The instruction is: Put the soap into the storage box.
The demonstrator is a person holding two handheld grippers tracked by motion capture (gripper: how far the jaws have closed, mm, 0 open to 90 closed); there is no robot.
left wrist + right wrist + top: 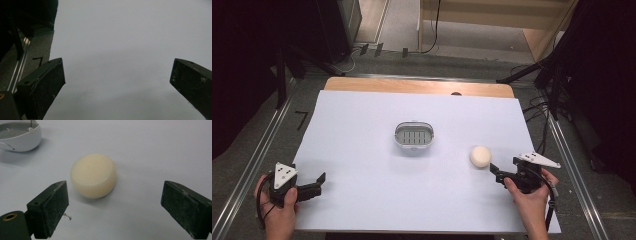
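While the right gripper [113, 207] hovers with its jaws wide apart and nothing between them, a round bar of soap [93, 175] lies just ahead of its tips; it is cream-coloured, smooth, puck-shaped, resting slightly tilted on the white table sheet [362, 150]; being round, it has no long axis to speak of; it sits well right of the white soap dish [413, 136]; the left gripper [117, 77] gapes wide too, over bare sheet.
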